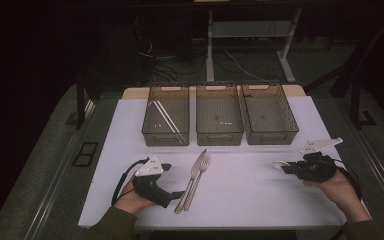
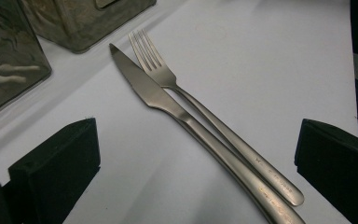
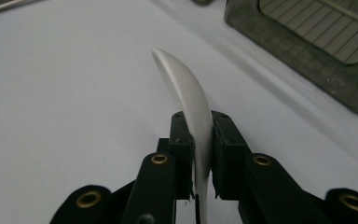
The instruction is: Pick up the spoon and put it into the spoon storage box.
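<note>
A white sheet covers the table [image 1: 240, 200], and three smoked, see-through plastic bins stand in a row along its far side. The left bin [image 1: 166, 131] holds a pair of pale chopsticks [image 1: 166, 118] lying at a slant; what lies in the middle bin [image 1: 219, 131] and the right bin [image 1: 270, 131] is too dim to make out.

The right gripper [image 3: 200, 133], held in the person's right hand [image 1: 336, 189] near the table's right edge, has its black jaws closed on a white curved spoon [image 3: 186, 88]. In the right gripper view the pads press the spoon from both sides partway along it, and the free end rises forward and bends left, clear of the sheet. In the high view that white end [image 1: 280, 163] points left, toward the table's middle, with the right bin close behind it.

The left gripper [image 1: 172, 181] rests low at the near left of the table in the person's left hand [image 1: 130, 200]. Its jaws stand wide apart with nothing between the pads; in the left gripper view the two black fingers [image 2: 56, 168] frame bare sheet.

Just beside that gripper, to its right, lie a steel table knife [image 2: 168, 102] and a steel fork [image 2: 168, 77], side by side and touching along their handles, tips toward the bins. Neither jaw touches them. They lie in front of the gap between the left and middle bins, well apart from the held spoon.
</note>
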`<state>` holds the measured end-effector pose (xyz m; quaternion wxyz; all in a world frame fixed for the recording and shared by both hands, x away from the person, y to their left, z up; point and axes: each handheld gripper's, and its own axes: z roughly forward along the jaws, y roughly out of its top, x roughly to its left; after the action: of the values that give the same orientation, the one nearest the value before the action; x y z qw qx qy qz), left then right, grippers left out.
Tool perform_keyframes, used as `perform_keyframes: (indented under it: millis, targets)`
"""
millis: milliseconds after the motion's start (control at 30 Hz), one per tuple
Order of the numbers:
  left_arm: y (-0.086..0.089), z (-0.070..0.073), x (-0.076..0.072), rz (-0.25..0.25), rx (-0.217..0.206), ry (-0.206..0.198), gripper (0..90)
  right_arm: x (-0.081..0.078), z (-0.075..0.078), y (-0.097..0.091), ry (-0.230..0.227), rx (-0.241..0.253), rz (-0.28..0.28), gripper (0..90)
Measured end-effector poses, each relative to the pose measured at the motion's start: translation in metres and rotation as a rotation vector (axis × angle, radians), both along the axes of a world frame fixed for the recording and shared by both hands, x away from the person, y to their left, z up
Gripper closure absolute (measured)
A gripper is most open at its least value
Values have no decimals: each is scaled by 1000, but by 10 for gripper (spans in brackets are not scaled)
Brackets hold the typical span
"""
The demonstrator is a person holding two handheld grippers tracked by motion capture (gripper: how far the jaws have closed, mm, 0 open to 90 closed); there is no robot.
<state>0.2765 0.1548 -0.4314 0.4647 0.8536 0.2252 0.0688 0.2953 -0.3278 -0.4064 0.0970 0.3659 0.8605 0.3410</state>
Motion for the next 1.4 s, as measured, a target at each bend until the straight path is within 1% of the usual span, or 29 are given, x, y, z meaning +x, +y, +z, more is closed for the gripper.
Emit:
perform_keyframes:
  millis: [100,300,500,700,900,933,1033,1233,1400]
  targets:
    - [0,0,0,-3,9,0,0,2,4,3,-12,15,-5,800]
    - [0,0,0,2,0,-2,0,11,10,10,-22,57,-20,799]
    - [0,0,0,3,0,0,0,13,13,17,-28,64,-21,799]
    - [0,1,0,-5,4,-5,0,18,17,24,-36,89,-21,799]
    - [0,0,0,-3,-3,0,0,25,21,33,-49,111,-9,799]
    - [0,1,0,-7,4,-2,0,26,23,35,-51,116,-10,799]
    - [0,1,-1,0,-5,1,0,30,27,41,-56,127,-5,799]
    - [0,0,0,4,-13,5,0,40,36,56,-80,136,16,799]
    - [0,0,-1,4,-15,3,0,48,43,68,-91,138,33,799]
